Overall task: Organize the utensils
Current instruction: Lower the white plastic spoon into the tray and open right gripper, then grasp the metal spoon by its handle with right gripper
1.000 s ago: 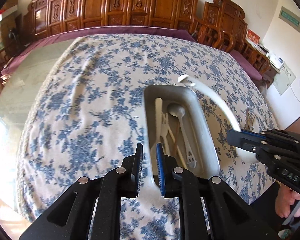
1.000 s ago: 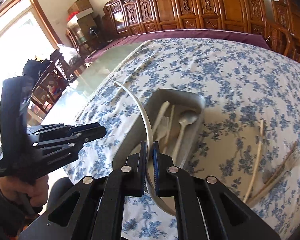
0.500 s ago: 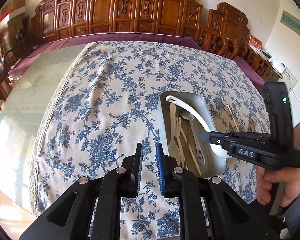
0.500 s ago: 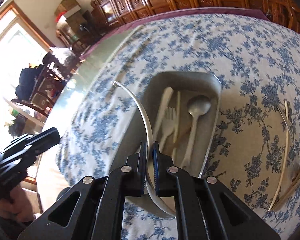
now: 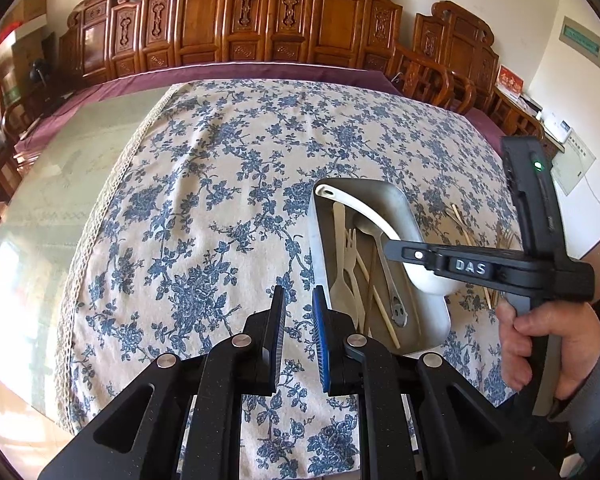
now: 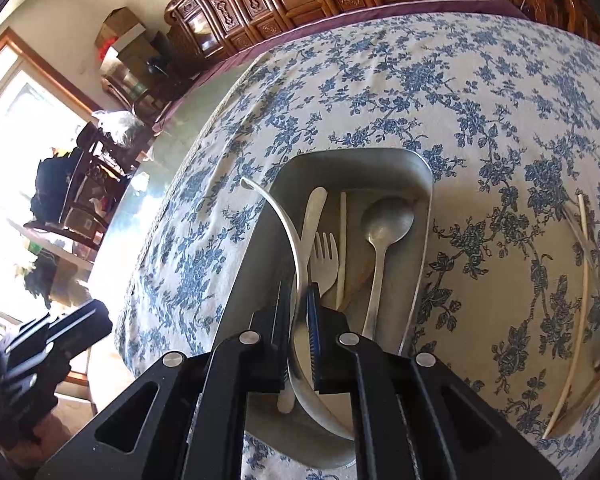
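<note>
A metal tray lies on the flowered tablecloth and holds a white fork, a metal spoon and chopsticks. My right gripper is shut on a long white ladle, gripping it where the handle meets the bowl. The ladle lies low over the tray, its handle tip at the far left corner. The right wrist view shows the curved ladle handle rising from between the pads of the right gripper above the tray. My left gripper hovers beside the tray's near left edge, narrowly open and empty.
Loose chopsticks and a fork lie on the cloth right of the tray. Carved wooden chairs line the far side of the table. A bare glass strip runs left of the cloth. A person's hand holds the right gripper.
The right gripper has come down and rolled, bringing the ladle from above the tray's edge into the tray. The tray has slid from straight ahead of the left gripper to its right.
</note>
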`<action>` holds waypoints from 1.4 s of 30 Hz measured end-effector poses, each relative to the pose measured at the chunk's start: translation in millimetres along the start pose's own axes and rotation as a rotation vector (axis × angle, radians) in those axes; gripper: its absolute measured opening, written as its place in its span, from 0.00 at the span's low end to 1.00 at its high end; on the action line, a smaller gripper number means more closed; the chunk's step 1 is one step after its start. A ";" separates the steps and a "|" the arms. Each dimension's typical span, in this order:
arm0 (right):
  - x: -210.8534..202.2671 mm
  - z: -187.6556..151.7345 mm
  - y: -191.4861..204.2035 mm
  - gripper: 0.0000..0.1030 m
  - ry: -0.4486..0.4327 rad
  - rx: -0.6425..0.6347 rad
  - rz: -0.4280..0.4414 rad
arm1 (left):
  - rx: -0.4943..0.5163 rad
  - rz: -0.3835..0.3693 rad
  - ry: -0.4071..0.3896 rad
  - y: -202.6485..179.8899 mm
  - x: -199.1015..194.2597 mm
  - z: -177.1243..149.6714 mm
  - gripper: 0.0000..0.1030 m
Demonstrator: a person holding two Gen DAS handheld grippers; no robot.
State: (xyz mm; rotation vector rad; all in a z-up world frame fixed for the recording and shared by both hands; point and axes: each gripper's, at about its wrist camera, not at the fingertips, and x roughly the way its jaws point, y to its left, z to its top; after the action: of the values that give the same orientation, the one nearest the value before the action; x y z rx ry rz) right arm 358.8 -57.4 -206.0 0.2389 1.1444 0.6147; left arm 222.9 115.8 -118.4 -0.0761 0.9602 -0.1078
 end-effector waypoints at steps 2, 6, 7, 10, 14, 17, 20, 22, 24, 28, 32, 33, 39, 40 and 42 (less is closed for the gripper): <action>3.4 0.7 0.0 0.09 -0.001 0.006 -0.015 | 0.000 0.001 0.002 0.3 0.4 -0.6 0.12; 7.3 1.2 -8.6 0.12 -0.007 0.049 -0.038 | 0.001 0.002 0.004 0.4 0.4 -1.4 0.12; 7.6 1.6 -10.6 0.13 -0.009 0.056 -0.048 | 0.001 0.001 0.005 0.4 0.6 -1.5 0.12; 6.3 1.8 -13.0 0.13 -0.014 0.047 -0.062 | 0.002 0.001 0.005 -0.4 0.3 -2.1 0.12; -1.1 0.7 -9.4 0.13 -0.029 -0.002 -0.080 | 0.002 -0.002 0.005 -2.0 1.3 -1.9 0.12; -9.8 -1.6 -5.0 0.13 -0.043 -0.046 -0.093 | 0.005 -0.003 0.003 -4.8 2.2 -0.8 0.13; -21.9 -7.9 0.5 0.13 -0.064 -0.114 -0.133 | 0.009 0.000 -0.002 -8.3 2.3 0.2 0.20; -30.6 -13.9 3.6 0.13 -0.082 -0.163 -0.170 | 0.010 0.001 -0.002 -11.1 2.4 0.8 0.23; -37.2 -19.8 3.0 0.13 -0.090 -0.186 -0.183 | 0.011 0.003 -0.004 -12.2 2.9 2.7 0.29; -56.0 -33.7 -5.0 0.13 -0.108 -0.206 -0.204 | 0.022 0.006 -0.009 -20.2 1.6 4.0 0.35; -73.7 -43.2 -19.7 0.13 -0.125 -0.191 -0.217 | 0.035 0.008 -0.011 -30.4 1.5 4.9 0.47; -77.7 -45.1 -23.3 0.13 -0.129 -0.188 -0.223 | 0.039 0.009 -0.011 -33.4 2.1 5.0 0.53; -104.5 -60.0 -52.7 0.13 -0.160 -0.160 -0.276 | 0.054 0.005 -0.018 -51.3 7.4 6.7 0.78; -109.8 -62.9 -60.9 0.13 -0.165 -0.149 -0.288 | 0.057 0.001 -0.019 -55.5 8.5 6.8 0.81; -115.9 -66.3 -72.9 0.14 -0.172 -0.131 -0.304 | 0.061 -0.005 -0.016 -61.7 11.5 7.2 0.84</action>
State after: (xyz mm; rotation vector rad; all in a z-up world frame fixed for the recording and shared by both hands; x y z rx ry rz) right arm 291.7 -191.0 -178.1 0.0033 0.9466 0.3891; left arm 231.8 53.3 -116.7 -0.0231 0.9398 -0.1406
